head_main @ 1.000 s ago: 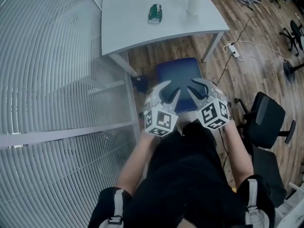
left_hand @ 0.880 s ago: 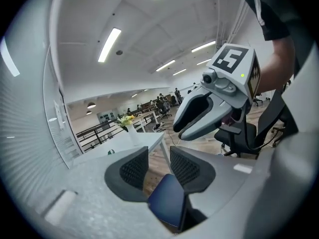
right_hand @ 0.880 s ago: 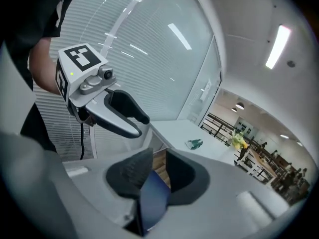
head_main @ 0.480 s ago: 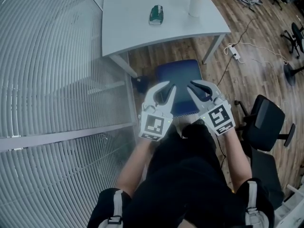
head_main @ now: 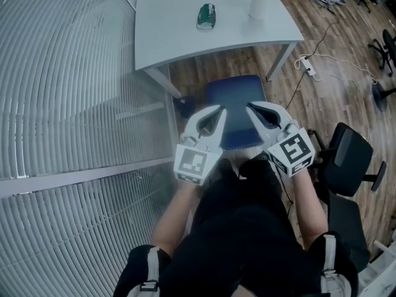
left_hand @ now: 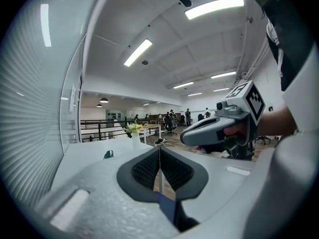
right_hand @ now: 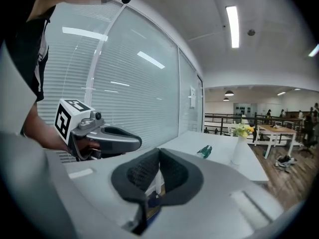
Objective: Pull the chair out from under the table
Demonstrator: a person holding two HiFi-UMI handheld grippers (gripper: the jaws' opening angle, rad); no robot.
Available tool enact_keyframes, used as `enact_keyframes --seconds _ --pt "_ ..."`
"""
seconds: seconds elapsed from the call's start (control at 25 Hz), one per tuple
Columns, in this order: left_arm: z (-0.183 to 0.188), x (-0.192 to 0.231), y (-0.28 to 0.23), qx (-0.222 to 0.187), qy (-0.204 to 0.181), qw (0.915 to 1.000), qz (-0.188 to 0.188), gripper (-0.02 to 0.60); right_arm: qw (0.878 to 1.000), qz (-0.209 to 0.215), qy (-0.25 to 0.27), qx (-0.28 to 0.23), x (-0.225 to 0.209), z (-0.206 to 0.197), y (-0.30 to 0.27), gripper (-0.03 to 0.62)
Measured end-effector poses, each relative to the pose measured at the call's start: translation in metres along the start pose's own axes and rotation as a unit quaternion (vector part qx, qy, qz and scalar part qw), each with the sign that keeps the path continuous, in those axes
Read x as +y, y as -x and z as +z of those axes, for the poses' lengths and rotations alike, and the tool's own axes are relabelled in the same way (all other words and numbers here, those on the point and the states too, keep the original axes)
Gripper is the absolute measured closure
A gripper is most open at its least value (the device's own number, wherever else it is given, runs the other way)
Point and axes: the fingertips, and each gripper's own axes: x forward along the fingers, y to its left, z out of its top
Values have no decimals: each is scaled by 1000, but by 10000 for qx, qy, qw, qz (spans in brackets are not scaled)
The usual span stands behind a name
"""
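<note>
The chair point(head_main: 237, 98), with a dark blue seat, stands on the wood floor just in front of the white table point(head_main: 173, 36); its seat is out from under the tabletop. My left gripper point(head_main: 218, 110) and right gripper point(head_main: 250, 106) hover side by side above the seat's near part, apart from it. Both jaws have just been closing and are now shut with nothing between them. The left gripper view shows its pads point(left_hand: 149, 169) pressed together, and the right gripper point(left_hand: 219, 131) beside it. The right gripper view shows its own jaws point(right_hand: 159, 151) shut.
A green object point(head_main: 206, 16) and a white vase with yellow flowers point(head_main: 258, 4) stand on the table. A glass wall with blinds point(head_main: 74, 104) runs along the left. A black office chair point(head_main: 346, 159) stands at the right, with a power strip and cable point(head_main: 307, 64) on the floor.
Both grippers have risen toward the camera and rolled, so their marker cubes sit larger and further apart. Both pairs of jaws went from open to shut, empty.
</note>
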Motion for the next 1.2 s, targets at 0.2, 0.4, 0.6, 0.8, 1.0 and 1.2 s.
enact_keyframes --seconds 0.2,0.4,0.6,0.8,1.0,1.2 --pt "-5 1 3 42 406 9992 -40 571 9996 -12 -271 -69 -1 -4 1 591" --pt "-13 0 4 97 542 9985 -62 571 9981 235 -547 -135 4 -9 2 592" --pt "-15 -6 3 102 611 9980 -88 571 9979 199 -580 -207 3 -13 11 594" --pt "-14 -6 1 128 597 9981 -91 571 9951 293 -904 -291 0 -11 15 594" --pt "-13 -5 -1 141 579 9981 -127 571 9953 235 -899 -287 -1 -10 16 594" --pt "-19 -5 -3 263 603 9977 -190 571 9958 227 -840 -280 -4 -6 15 594"
